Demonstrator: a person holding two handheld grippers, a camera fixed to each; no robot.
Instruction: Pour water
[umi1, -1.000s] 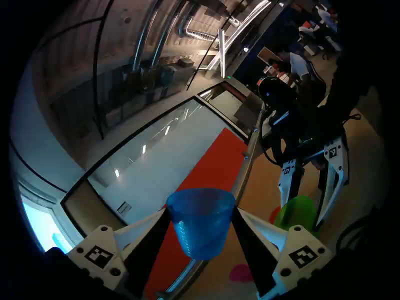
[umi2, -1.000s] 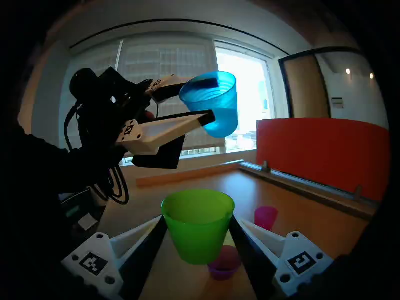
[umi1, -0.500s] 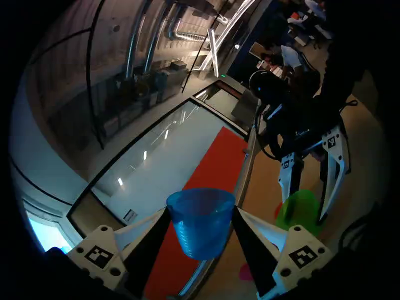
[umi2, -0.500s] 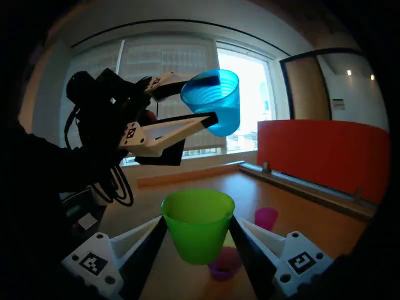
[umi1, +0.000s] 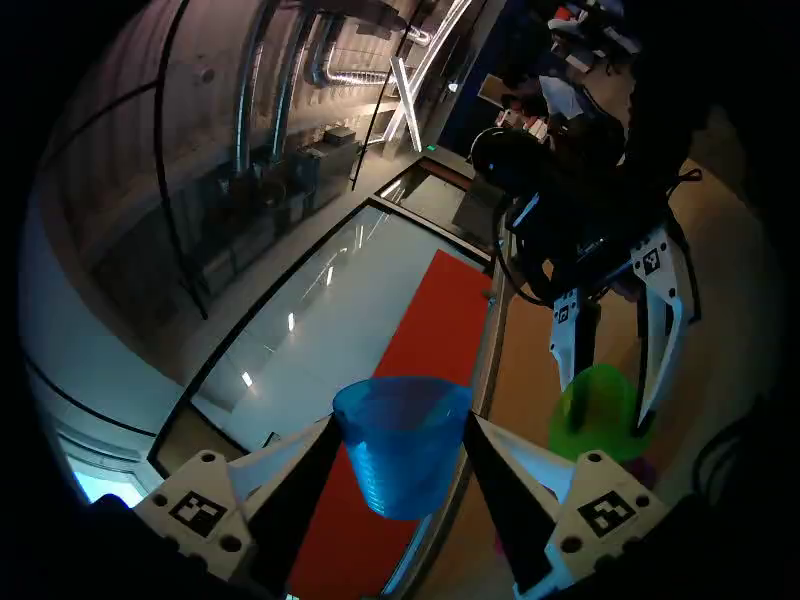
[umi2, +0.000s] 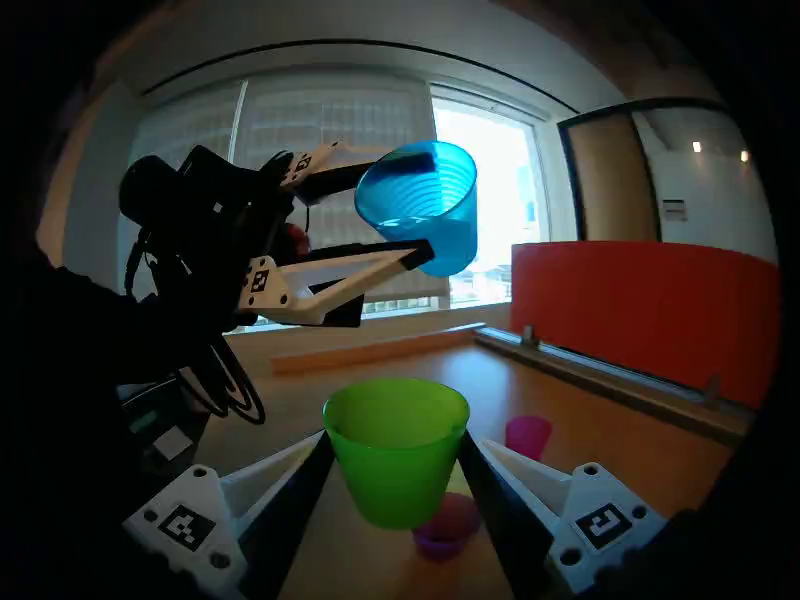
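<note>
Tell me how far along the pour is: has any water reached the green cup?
Done: the left gripper is shut on the blue cup, the right gripper on the green cup, and the blue cup is raised above it. In hand: the blue cup is tipped, mouth leaning toward the green one, with what looks like water low inside. Left: no stream shows, so the pour itself is not yet done.

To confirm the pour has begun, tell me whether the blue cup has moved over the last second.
Yes. In the right gripper view the blue cup has tipped further, mouth showing rounder, but stays before the window.
</note>
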